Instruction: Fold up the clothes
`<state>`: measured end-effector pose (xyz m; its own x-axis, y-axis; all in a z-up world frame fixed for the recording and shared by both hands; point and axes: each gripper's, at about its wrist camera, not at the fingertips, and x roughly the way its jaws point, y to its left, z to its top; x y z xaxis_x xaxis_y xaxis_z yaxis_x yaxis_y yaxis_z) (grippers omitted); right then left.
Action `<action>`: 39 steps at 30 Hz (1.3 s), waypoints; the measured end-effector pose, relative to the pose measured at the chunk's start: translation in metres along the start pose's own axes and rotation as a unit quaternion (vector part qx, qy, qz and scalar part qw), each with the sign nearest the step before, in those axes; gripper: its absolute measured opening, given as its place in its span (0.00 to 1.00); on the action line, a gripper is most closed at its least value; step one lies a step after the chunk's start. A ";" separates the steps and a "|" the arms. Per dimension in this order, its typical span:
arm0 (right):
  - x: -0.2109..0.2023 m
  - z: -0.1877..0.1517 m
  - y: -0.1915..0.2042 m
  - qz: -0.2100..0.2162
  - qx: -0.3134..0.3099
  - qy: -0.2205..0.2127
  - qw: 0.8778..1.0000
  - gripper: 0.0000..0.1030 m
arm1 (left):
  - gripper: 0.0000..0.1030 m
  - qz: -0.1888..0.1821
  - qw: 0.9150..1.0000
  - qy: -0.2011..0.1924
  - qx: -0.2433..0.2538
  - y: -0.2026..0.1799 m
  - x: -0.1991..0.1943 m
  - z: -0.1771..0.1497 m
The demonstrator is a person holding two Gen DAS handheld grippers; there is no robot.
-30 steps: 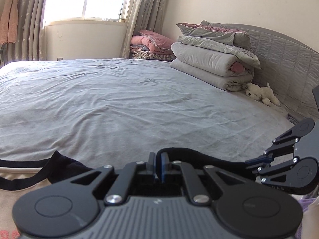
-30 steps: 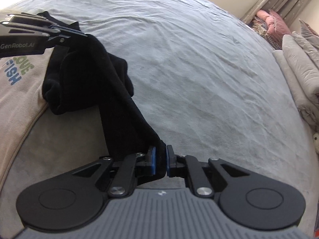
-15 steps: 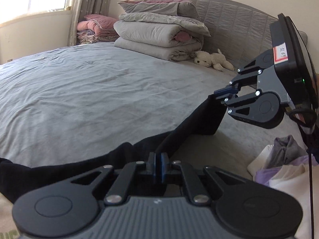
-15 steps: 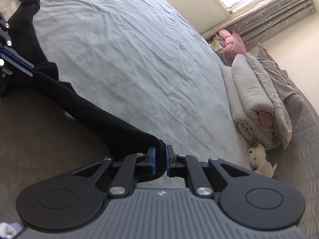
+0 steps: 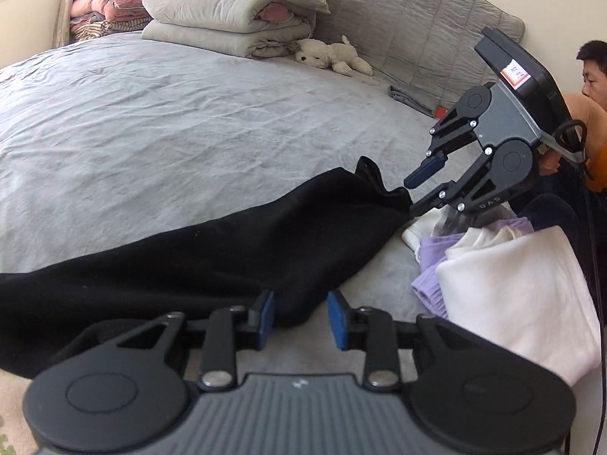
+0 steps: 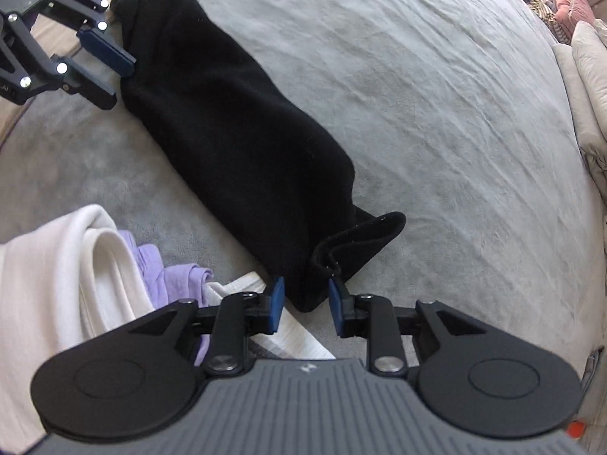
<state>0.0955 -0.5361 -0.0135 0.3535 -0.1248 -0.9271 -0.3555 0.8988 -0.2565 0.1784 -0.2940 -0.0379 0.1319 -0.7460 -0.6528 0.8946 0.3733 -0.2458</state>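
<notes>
- Currently lying stretched across grey bedsheet (image 5: 170, 121): black garment (image 6: 235, 125).
- Left gripper (image 5: 299, 316): jaws spread at one garment end.
- Right gripper (image 6: 305, 305): jaws spread at opposite end, beside white and purple clothes (image 6: 95, 258).

Between the blue pads of the left gripper (image 5: 298, 318) lies a plain black garment (image 5: 197, 254) on a grey bedsheet (image 5: 159, 121). To that gripper's right sits a heap of clothes (image 5: 504, 284) — cream-white and lilac. Far ahead: folded duvets (image 5: 231, 19), pale grey with a pink lining, a white plush dog (image 5: 330, 55), and pink bedding over striped cloth (image 5: 106, 11). The right gripper (image 6: 302, 305) is black and ribbed grey — blue pads too.
</notes>
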 end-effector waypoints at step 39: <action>0.024 -0.003 -0.051 -0.289 0.212 -0.102 0.928 0.04 | 0.01 0.361 0.897 -0.187 -0.171 0.196 -0.070 -0.026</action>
<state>0.1200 -0.5859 -0.0237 0.5513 -0.5941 -0.5858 0.3019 0.7966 -0.5237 0.3337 -0.1543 -0.0585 0.8159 -0.3509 -0.4596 0.3435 0.9335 -0.1029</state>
